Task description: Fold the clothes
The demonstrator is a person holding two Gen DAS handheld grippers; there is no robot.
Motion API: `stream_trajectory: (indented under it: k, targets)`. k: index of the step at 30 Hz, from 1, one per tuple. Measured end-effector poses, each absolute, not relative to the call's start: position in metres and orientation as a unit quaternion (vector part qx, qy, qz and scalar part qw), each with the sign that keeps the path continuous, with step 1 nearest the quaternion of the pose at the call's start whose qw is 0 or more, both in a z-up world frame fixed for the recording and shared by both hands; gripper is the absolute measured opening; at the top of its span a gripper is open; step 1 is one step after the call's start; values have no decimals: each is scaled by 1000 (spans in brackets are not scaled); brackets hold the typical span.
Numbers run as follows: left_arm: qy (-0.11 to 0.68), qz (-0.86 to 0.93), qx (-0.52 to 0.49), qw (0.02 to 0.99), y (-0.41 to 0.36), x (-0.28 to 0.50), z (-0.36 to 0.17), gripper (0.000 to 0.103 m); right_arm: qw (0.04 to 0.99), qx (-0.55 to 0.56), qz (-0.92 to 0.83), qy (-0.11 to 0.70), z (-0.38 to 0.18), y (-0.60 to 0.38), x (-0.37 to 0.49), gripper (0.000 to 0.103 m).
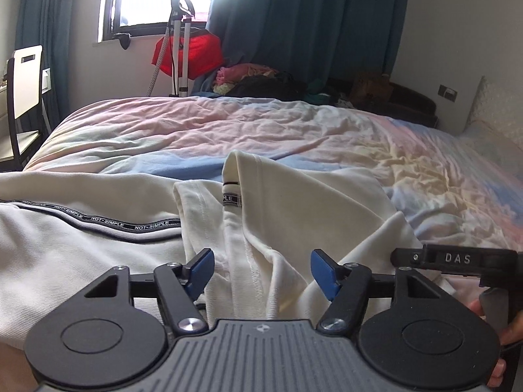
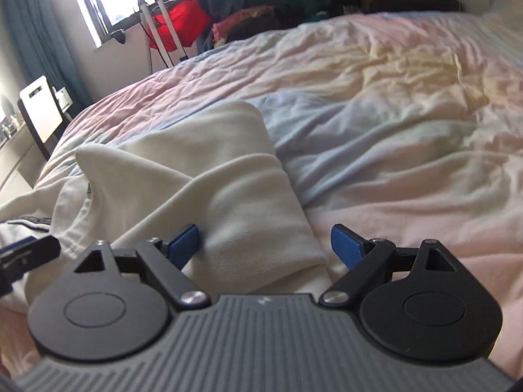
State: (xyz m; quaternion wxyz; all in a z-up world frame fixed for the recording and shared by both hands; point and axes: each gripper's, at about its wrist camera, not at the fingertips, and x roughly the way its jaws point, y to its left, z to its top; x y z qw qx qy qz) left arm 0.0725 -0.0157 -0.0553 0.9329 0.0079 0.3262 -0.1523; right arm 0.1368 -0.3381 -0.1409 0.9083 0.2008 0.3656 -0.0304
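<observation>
Cream-white ribbed knit: one garment [image 1: 98, 245], apparently a top, lying rumpled on the near part of a bed, over a crinkled pastel duvet [image 1: 359, 137] of pink, blue and yellow. A black woven tape reading NOT-SIMPLE [image 1: 98, 220] runs across the body from the left edge toward the centre. A folded-up section with a stitched hem stands at centre and bears a small woven label [image 1: 231, 197]; a broad flap [image 2: 209, 150] lies to its right, bunched rather than flat. Long axis cannot be fixed with certainty; judging by the tape line, the garment runs left to right across the near bed, with the raised section pointing to the far side. Left gripper [image 1: 263, 272]: jaws spread, blue pads either side of the hemmed ridge, gripping nothing. Right gripper [image 2: 264, 245]: likewise released, its left pad just beside or touching the flap, the right pad over bare duvet. Placement suggests both tools are poised to pinch adjacent edges so the cloth can be lifted and laid flat. Background: red bag [image 1: 193, 54] beneath a window, teal curtains [image 1: 310, 26], a heap of clothes [image 1: 255, 80] beyond the bed.
</observation>
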Motion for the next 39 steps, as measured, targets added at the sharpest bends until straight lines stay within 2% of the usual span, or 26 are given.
stream_trajectory:
  k: [2, 3, 4, 5, 8, 18, 20, 22, 23, 24, 26, 27, 32, 37, 39]
  targets:
    - [335, -156, 15, 929, -18, 73, -61, 39, 896, 241, -26, 373, -147, -348, 138, 89]
    - [337, -158, 14, 928, -18, 72, -63, 34, 893, 250, -25, 374, -148, -350, 137, 89]
    - [338, -160, 13, 927, -18, 71, -65, 19, 892, 254, -24, 374, -148, -351, 136, 89]
    - [339, -161, 8, 927, -17, 70, -65, 15, 892, 254, -25, 374, -148, -350, 136, 89]
    - [332, -163, -9, 929, -13, 65, -61, 9, 894, 246, -28, 374, -145, -346, 135, 89]
    - [360, -124, 31, 924, -20, 66, -75, 8, 911, 192, -20, 363, -138, -333, 137, 89]
    - [360, -124, 20, 925, -16, 65, -72, 15, 912, 190, -19, 362, -137, -333, 137, 89]
    - [365, -122, 1, 923, -8, 64, -68, 17, 913, 187, -19, 362, -137, -333, 137, 89]
    - [368, -116, -10, 922, -3, 62, -65, 32, 914, 186, -19, 361, -137, -333, 137, 89]
    - [370, -108, -22, 922, 3, 59, -62, 40, 914, 184, -19, 361, -136, -334, 137, 89]
    - [368, -72, -39, 926, 19, 52, -52, 82, 916, 180, -18, 359, -135, -333, 136, 89]
    - [362, -53, -47, 930, 29, 47, -46, 88, 916, 178, -18, 358, -134, -333, 136, 89]
    - [378, 42, -140, 914, 100, 37, -24, 99, 921, 165, -16, 352, -130, -329, 133, 89]
    - [412, 132, -284, 855, 194, 37, -36, 98, 927, 143, -13, 347, -126, -322, 133, 89]
    - [428, 176, -334, 821, 231, 42, -50, 91, 926, 140, -12, 350, -127, -320, 133, 89]
